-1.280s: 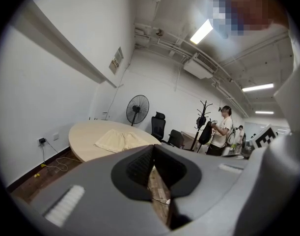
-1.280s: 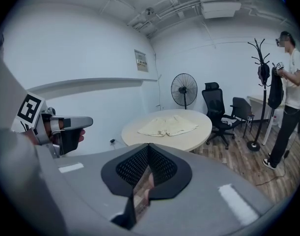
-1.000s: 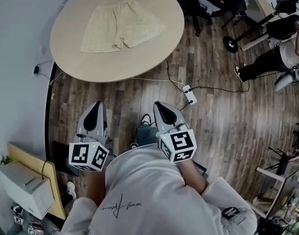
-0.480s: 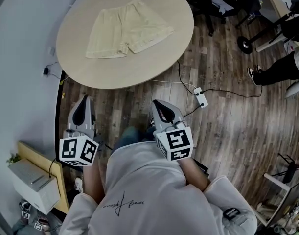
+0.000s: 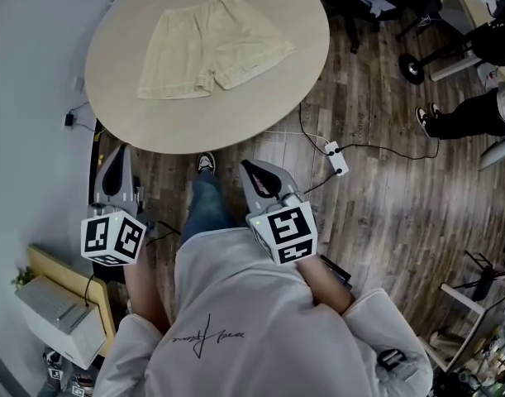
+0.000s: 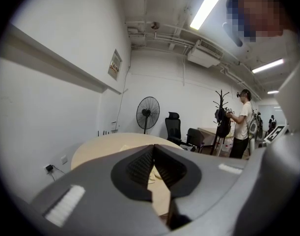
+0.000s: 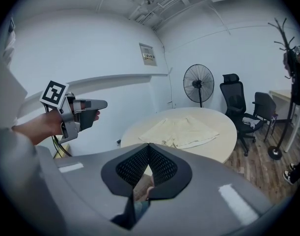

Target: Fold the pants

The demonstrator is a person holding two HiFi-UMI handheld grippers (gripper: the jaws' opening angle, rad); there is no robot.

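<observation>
Pants: pale shorts (image 5: 207,48) lie spread flat on the round bench (image 5: 260,106), waistband toward the far edge and both legs toward the near edge. No fold is made yet. Laid open like this, every hem is reachable from the near side.
Position on bench: the shorts sit left of centre, well inside the rim, so nothing hangs over.
Left claw (image 5: 118,160): the jaws are closed tip to tip with nothing between them. It is held out over the floor, short of the bench rim and well apart from the cloth.
Right claw (image 5: 254,172): its own view shows the jaws pressed fully together (image 7: 149,149) and empty. It is also over the floor, pointing toward the bench.
Why held so: my reading is a carry posture. Both claws stay closed and forward at about waist level while the person closes the gap to the bench, one shoe (image 5: 205,164) set ahead.
Step in hand: the approach, in my judgement. The task proper has not begun.
Next move calls for: both claws to open, then reach a leg hem and the waistband on one side.
Risk: a power strip (image 5: 335,157) and its cable lie on the wooden floor by the bench, to the right of the person's path. It is a trip hazard only if they drift right.
Cloth handling: thin and limp by the look of it, so it will likely drag and wrinkle if only one layer is pinched.
</observation>
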